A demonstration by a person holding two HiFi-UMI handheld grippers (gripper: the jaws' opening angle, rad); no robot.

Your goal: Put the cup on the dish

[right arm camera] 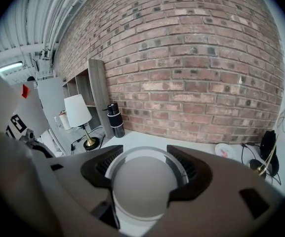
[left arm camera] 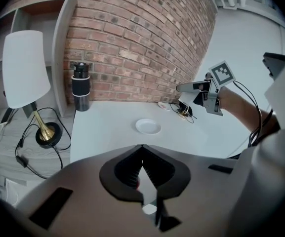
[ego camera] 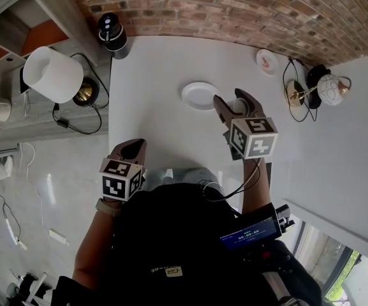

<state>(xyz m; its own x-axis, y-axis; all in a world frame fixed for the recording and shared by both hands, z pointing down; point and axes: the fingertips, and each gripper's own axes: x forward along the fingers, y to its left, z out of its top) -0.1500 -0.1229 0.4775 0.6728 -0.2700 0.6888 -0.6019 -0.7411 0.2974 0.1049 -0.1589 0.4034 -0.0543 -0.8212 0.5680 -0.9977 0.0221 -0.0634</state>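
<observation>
Between the right gripper's (right arm camera: 147, 169) jaws sits the white cup (right arm camera: 140, 191), clamped and held just right of the dish (ego camera: 199, 95). Left gripper (left arm camera: 142, 167) jaws are pressed together, empty, at the desk's (ego camera: 152, 107) near edge. Open desk surface rings the dish; a black bottle (ego camera: 112, 34) and a small saucer (ego camera: 268, 60) stand by the far edge.

Head camera: we look steeply down from above the person onto the white tabletop (ego camera: 152, 107), with the brick wall (ego camera: 235, 5) along the far edge.

Left tool (left arm camera: 142, 149) camera: low at the near left corner, facing far-right across the tabletop.

Right tool (right arm camera: 144, 157) camera: above the tabletop, roughly level toward the wall, with the cup (right arm camera: 144, 184) very close.

All three share the white lamp (ego camera: 53, 74) and the black flask (ego camera: 111, 32).
</observation>
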